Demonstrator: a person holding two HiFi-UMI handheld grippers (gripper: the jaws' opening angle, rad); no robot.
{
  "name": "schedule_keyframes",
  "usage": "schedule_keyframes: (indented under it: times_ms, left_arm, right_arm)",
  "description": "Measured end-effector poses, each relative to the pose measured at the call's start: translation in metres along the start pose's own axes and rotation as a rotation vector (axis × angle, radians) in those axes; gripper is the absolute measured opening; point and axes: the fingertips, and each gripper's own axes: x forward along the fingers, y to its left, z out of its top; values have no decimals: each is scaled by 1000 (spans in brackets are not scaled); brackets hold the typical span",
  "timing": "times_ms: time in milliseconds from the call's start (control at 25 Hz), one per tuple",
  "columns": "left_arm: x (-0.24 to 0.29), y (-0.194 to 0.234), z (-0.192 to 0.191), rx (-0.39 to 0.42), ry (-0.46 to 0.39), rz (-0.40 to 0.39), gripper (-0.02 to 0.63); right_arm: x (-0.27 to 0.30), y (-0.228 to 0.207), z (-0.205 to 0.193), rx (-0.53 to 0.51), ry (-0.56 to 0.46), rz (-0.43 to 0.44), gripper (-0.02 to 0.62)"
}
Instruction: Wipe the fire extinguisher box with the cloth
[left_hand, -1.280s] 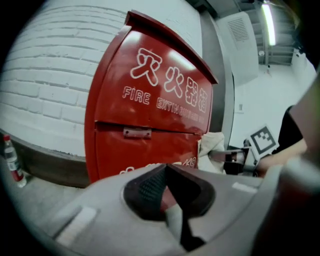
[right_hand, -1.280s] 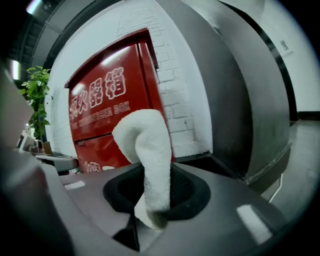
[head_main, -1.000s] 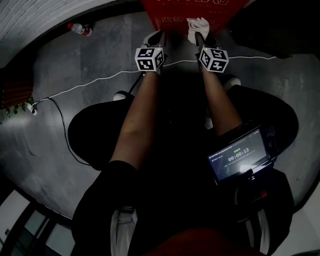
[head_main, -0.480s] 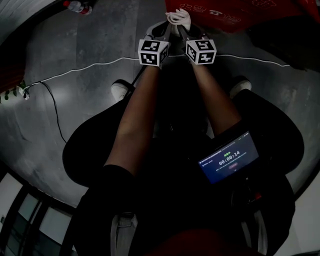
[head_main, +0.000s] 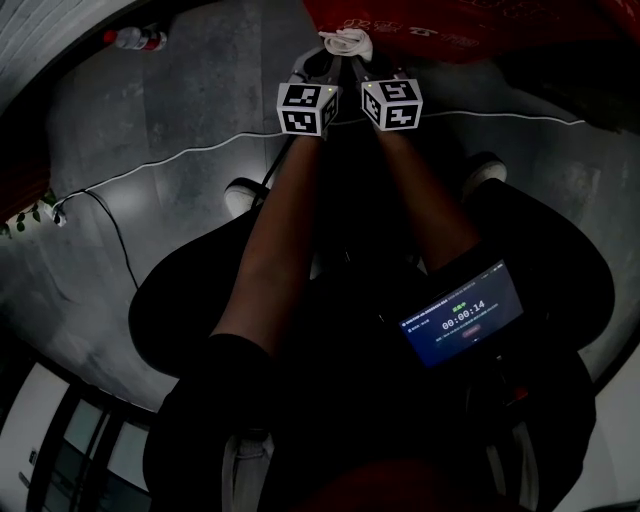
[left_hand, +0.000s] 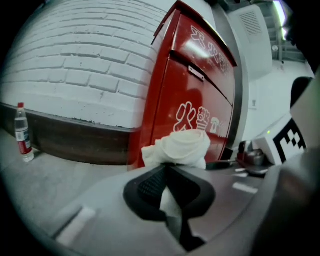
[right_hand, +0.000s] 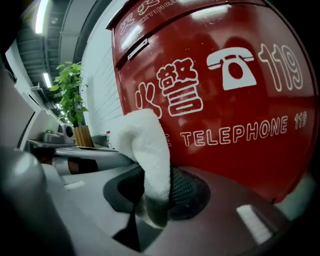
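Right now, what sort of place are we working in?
Probably a public building's corridor or lobby: red fire extinguisher box against a white brick wall, grey tiled floor, potted plant.

White cloth (right_hand: 145, 150); red fire extinguisher box (right_hand: 235, 125) — white lettering.

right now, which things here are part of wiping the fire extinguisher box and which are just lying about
Part of the job:
- cloth, pinched by both the left gripper and the right gripper
- red fire extinguisher box

Just lying about:
- water bottle
- white cable
- potted plant
- phone showing a timer
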Motion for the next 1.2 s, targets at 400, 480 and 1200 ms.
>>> schedule_keyframes:
  times_ms: [400, 480, 1200]
  left_arm:
    - [21, -43, -9, 32, -5, -97, 2]
    - [27, -50, -10, 38, -2, -120, 2]
    - [56, -112, -3, 71, 2, -171, 2]
  right_arm:
    - [-32, -45, -6, 33, -18, -166, 107]
    - [-37, -54, -7, 30, -19, -188, 107]
    - [-118, -163, -3, 104, -66, -376, 106]
